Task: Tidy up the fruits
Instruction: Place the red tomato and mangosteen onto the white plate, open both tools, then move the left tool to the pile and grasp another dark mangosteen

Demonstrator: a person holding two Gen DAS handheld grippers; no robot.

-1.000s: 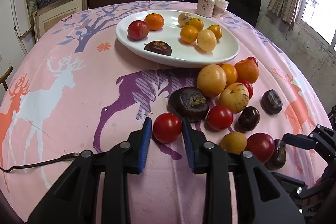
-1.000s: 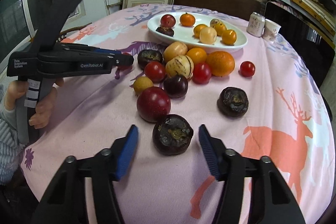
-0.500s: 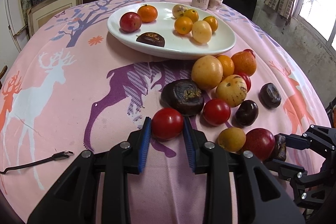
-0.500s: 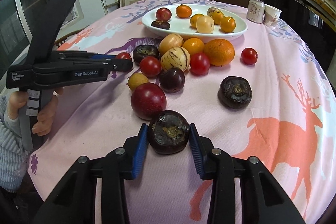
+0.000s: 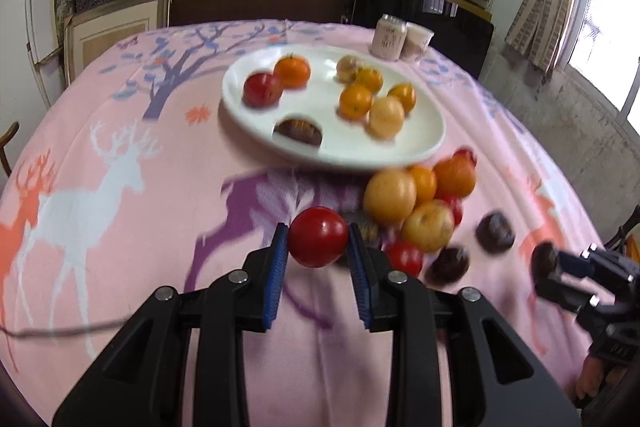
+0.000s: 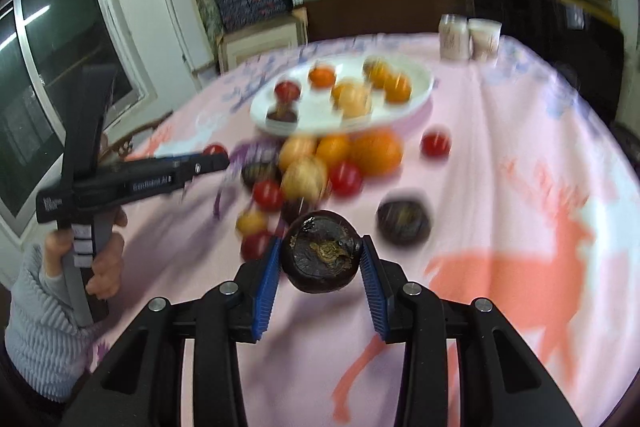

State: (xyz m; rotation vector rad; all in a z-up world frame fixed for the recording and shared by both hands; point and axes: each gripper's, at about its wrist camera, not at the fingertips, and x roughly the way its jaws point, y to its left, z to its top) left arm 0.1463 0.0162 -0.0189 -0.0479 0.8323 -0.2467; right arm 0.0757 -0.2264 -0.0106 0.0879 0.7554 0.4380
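My left gripper (image 5: pixel 318 247) is shut on a red tomato (image 5: pixel 318 237), held above the pink cloth. My right gripper (image 6: pixel 320 259) is shut on a dark purple mangosteen (image 6: pixel 320 251), lifted off the table. A white oval plate (image 5: pixel 340 147) at the back holds several fruits: a red one, oranges, a yellow one and a dark one. Between plate and grippers lies a loose heap of fruit (image 5: pixel 416 211) with yellow, orange, red and dark pieces. Another mangosteen (image 6: pixel 404 221) sits alone to the right. In the right wrist view, the left gripper (image 6: pixel 208 163) shows side-on with the tomato (image 6: pixel 215 149).
A can (image 5: pixel 388 37) and a paper cup (image 5: pixel 418 43) stand behind the plate at the table's far edge. A thin cable (image 5: pixel 60 329) trails over the cloth at front left. A hand and grey sleeve (image 6: pixel 36 307) hold the left tool. Shelves and boxes line the back wall.
The right jaws closed on the mangosteen and lifted it off the cloth. The left gripper rose with the tomato. Both views are now blurred by motion.
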